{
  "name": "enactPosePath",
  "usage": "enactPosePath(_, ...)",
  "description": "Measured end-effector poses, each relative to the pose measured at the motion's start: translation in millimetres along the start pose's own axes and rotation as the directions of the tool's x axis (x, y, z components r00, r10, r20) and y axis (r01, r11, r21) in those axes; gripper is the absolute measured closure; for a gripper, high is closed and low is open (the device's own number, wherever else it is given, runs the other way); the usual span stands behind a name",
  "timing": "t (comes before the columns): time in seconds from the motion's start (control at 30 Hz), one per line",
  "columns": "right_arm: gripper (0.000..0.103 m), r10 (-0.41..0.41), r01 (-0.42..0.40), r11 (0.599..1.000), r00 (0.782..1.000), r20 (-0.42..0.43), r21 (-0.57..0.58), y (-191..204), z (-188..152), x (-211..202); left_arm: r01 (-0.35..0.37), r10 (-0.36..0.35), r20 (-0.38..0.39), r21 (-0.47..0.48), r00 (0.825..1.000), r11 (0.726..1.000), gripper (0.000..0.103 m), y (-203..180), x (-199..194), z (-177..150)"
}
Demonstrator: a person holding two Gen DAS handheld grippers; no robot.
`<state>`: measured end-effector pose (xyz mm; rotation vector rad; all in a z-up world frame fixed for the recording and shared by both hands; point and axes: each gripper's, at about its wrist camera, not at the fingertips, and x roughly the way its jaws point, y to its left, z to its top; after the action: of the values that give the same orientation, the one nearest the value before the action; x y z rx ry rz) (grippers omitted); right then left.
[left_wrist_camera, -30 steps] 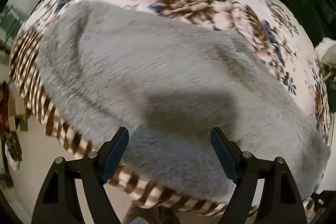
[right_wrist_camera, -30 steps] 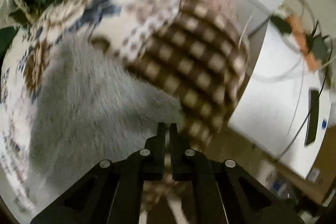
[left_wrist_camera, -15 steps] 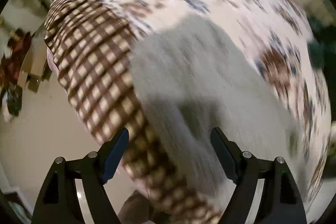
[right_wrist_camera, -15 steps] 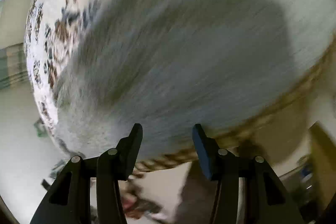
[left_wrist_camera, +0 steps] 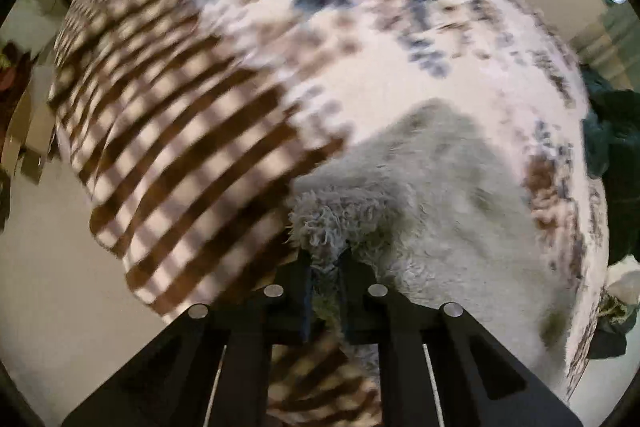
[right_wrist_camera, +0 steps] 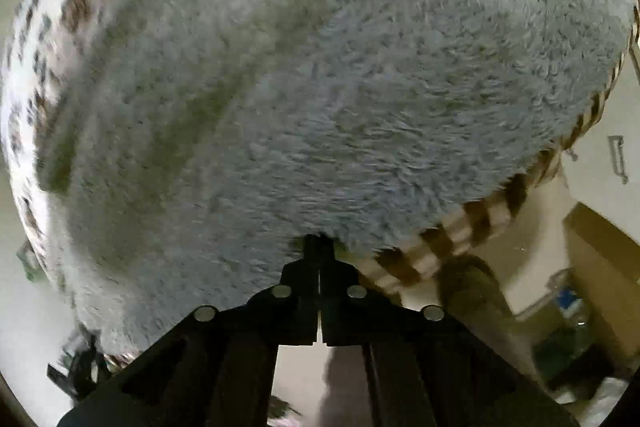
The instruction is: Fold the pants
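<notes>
A near edge of the grey fleece pants [right_wrist_camera: 320,87] is pinched by both the left claw [left_wrist_camera: 325,259] and the right claw [right_wrist_camera: 319,241] at the edge of the floral blanket [left_wrist_camera: 400,27], so the fold is judged barely begun.

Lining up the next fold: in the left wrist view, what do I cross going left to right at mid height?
Bare floor → brown checked blanket → grey fleece pants → floral bedspread → dark green cloth.

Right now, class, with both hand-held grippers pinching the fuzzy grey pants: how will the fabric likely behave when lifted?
The grey pants look like thick fleece, so they will probably droop limply. The left hand-held gripper bunches a tuft, suggesting soft, compressible cloth. The pile probably resists slipping.
</notes>
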<state>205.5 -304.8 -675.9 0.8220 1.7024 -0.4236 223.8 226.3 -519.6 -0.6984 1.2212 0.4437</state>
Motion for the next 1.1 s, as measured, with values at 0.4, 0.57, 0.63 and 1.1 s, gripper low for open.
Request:
enactPosePath(0.4,0.035,0.087,-0.030,0.816,0.994,0.070,-0.578,213,-6,-45,-0.123,0.108,0.098,0.162,0.989,0.979,0.034,-51,-78,7)
enactPosePath(0.57,0.034,-0.089,0.199,0.441,0.980,0.178,-0.875,331,6,5,-0.020,-0.002,0.079,0.271,0.997,0.962,0.034,-112,-66,11)
enactPosePath(0.63,0.054,-0.177,0.230,0.294,0.967,0.183,-0.928,343,8,25,0.022,-0.034,0.031,0.313,0.999,0.950,0.034,-138,-45,6)
enactPosePath(1.1,0.053,0.119,-0.137,0.833,0.990,-0.069,-0.536,288,130,-29,0.110,-0.003,-0.204,0.517,0.979,0.849,0.034,-215,43,-41)
